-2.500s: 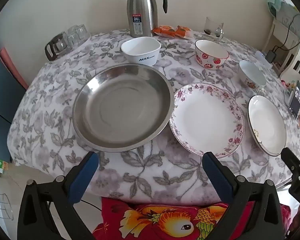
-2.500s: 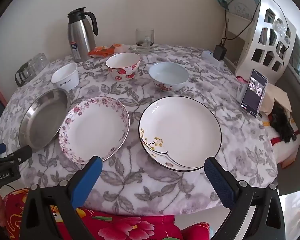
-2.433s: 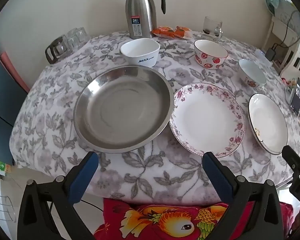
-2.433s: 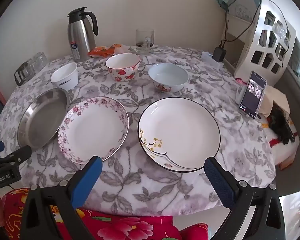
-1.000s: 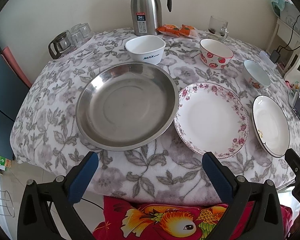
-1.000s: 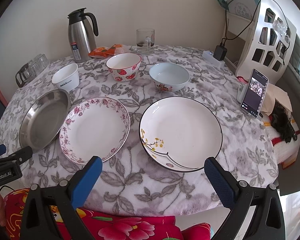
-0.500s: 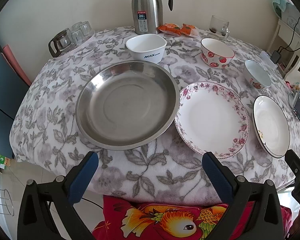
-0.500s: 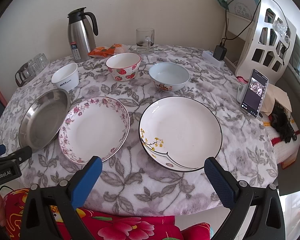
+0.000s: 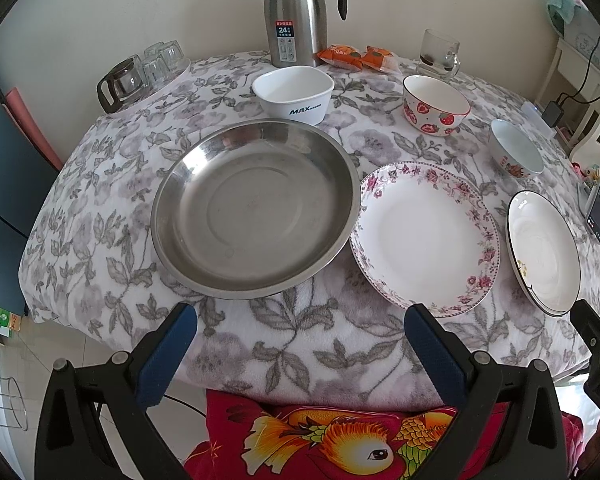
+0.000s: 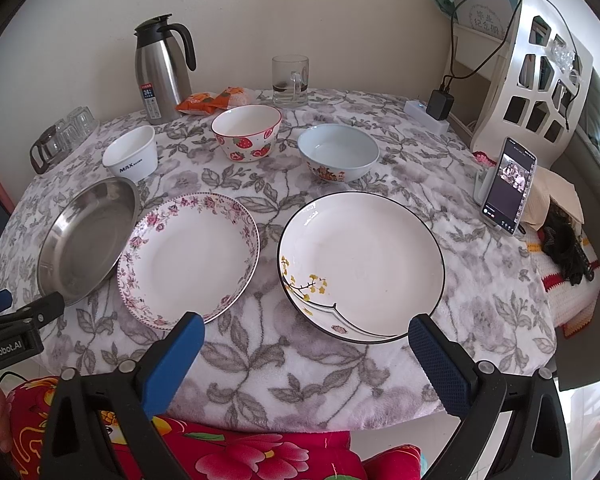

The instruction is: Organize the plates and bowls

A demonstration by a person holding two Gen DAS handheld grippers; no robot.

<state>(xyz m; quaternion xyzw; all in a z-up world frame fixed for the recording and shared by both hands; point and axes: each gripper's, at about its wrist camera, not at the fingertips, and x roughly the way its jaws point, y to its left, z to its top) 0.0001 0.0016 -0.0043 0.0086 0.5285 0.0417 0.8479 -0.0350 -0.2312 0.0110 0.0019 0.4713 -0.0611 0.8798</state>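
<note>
Both grippers are held spread and empty off the near tabletop edge: the left gripper [image 9: 300, 334] before the steel plate [image 9: 254, 208], the right gripper [image 10: 306, 342] before the black-rimmed plate [image 10: 362, 264]; the floral plate [image 10: 190, 256] lies between them; farther back stand three bowls [image 10: 246, 134].

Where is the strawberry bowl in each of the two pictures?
Left wrist view: the strawberry bowl sits upper right, beyond the floral plate.
Right wrist view: the bowl sits upper centre, left of the blue bowl.
Shared landmark: the steel jug by the wall, behind and left of the bowl in both.
</note>
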